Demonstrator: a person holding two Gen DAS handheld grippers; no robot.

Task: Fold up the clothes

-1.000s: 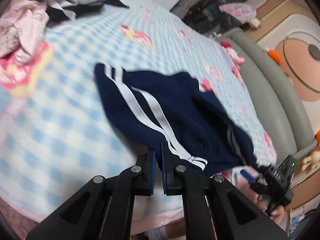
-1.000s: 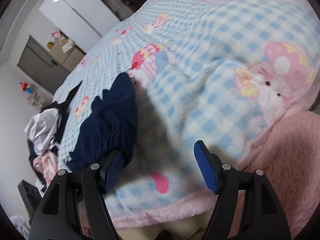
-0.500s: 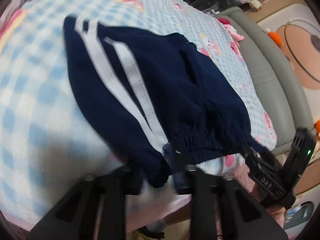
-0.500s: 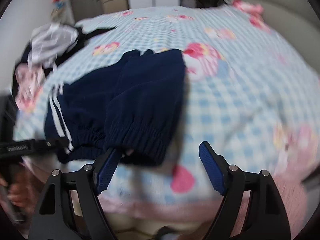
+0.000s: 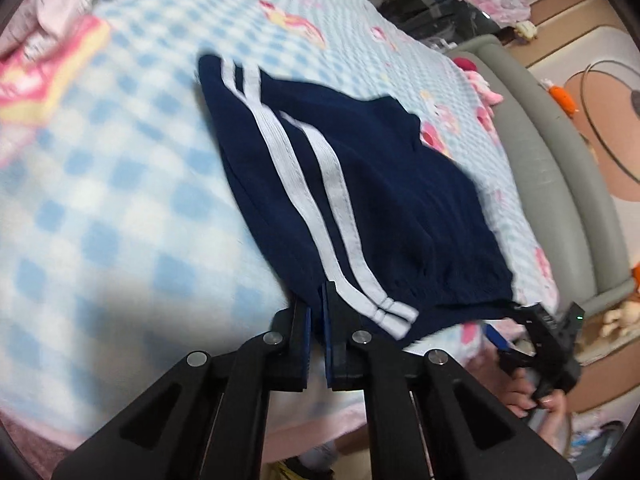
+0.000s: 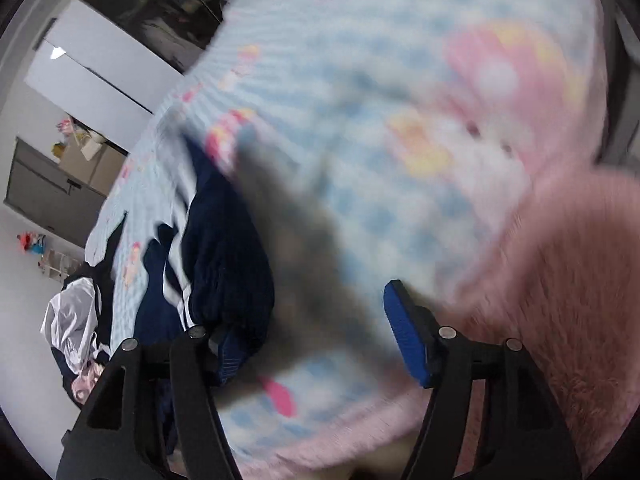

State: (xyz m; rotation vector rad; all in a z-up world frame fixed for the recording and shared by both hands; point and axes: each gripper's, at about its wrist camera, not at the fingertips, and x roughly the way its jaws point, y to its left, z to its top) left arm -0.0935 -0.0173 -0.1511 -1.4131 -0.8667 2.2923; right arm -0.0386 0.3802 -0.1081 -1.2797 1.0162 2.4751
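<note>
Left wrist view: the trousers [image 5: 360, 200], spread wider half a second ago, lie flat on the bed [image 5: 100, 200]; left gripper [image 5: 316, 320] pinches their waistband. Right gripper [image 6: 316, 344] is closing, grasping nothing, so the fold awaits.

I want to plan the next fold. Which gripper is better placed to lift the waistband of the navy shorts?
Left. The left gripper is shut on the navy shorts at the striped waistband corner. The right gripper is closing, with only the checked blanket between its fingers.
</note>
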